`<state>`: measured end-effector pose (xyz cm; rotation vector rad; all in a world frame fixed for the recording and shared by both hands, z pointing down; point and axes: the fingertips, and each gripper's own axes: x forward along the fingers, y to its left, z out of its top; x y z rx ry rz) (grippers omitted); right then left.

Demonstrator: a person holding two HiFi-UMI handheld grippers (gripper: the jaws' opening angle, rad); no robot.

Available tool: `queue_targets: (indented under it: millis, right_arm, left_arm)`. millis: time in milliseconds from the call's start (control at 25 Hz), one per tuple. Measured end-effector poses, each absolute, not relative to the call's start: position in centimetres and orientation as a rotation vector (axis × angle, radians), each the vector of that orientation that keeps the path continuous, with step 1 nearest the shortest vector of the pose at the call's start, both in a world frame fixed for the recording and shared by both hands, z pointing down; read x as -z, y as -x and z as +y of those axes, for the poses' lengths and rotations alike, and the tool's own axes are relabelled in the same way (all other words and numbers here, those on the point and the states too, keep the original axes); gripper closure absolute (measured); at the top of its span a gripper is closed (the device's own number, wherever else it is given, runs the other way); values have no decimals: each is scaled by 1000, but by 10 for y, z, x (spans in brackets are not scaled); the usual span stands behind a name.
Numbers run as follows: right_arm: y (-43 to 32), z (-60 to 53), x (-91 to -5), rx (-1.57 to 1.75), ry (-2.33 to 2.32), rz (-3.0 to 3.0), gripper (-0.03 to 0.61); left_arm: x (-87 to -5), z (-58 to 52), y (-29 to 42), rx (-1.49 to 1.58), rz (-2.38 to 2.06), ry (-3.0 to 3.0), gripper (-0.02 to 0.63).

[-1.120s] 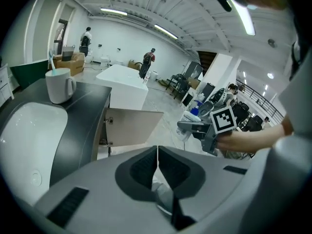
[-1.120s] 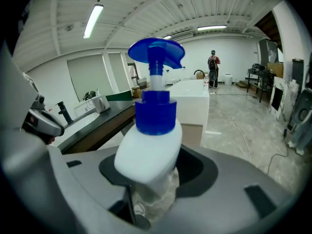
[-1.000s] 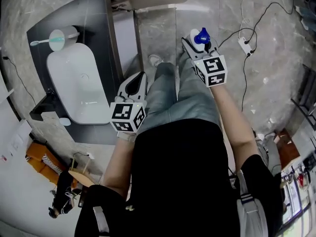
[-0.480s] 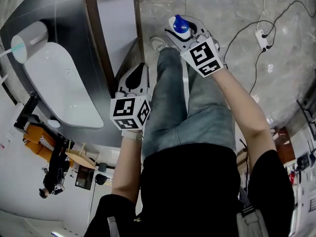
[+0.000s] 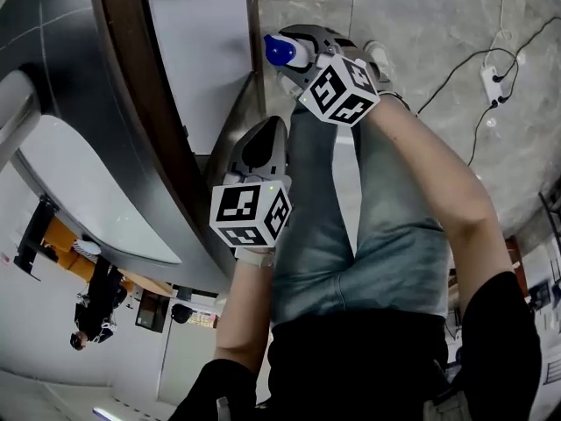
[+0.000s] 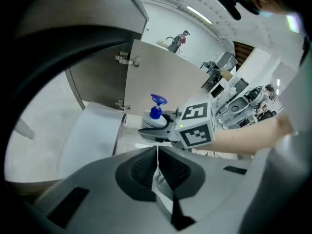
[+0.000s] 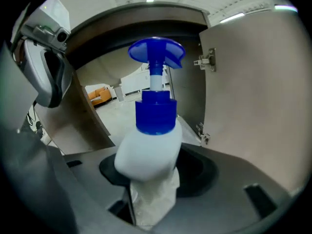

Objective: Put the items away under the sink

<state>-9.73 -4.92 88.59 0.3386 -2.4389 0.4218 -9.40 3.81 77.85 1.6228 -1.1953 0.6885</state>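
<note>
A white pump bottle [image 7: 148,150] with a blue pump head stands upright between the jaws of my right gripper [image 7: 153,179], which is shut on its body. In the head view the bottle [image 5: 279,51] and right gripper [image 5: 296,42] are at the edge of the open cabinet [image 5: 202,51] under the sink. My left gripper [image 5: 266,132] hangs lower beside the dark counter edge. Its pads [image 6: 141,167] meet in a line [image 6: 157,152] with nothing held. The left gripper view shows the bottle [image 6: 155,115] before the white cabinet floor [image 6: 92,135].
The cabinet door [image 6: 161,77] stands swung open, hinges [image 6: 127,59] showing; it also fills the right of the right gripper view [image 7: 253,91]. The white basin [image 5: 70,182] sits in the dark counter [image 5: 131,103]. My jeans-clad legs [image 5: 386,217] are below. A power strip [image 5: 493,82] lies on the floor.
Both grippers have sunk toward the cabinet opening. The right one has carried the bottle leftward and rolled. The head view has leaned closer to the counter edge.
</note>
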Motion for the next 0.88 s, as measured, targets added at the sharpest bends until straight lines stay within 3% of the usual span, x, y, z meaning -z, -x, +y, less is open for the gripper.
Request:
queue_targets:
  millis: [440,640,880]
  right_arm:
    - [171,-79,-1007,-295,-161,-2484,357]
    - [199,-69,-1017,-193,-28,-2505,357]
    - [221,-76,-1044,-220,-27,-2503,357]
  left_arm:
    - [-868,38,111,-785,-1132,-1544,591]
    - [-863,51,105,-962,-1076,-1601,591]
    - [-877,48,127,-868,-1127,-1490,591]
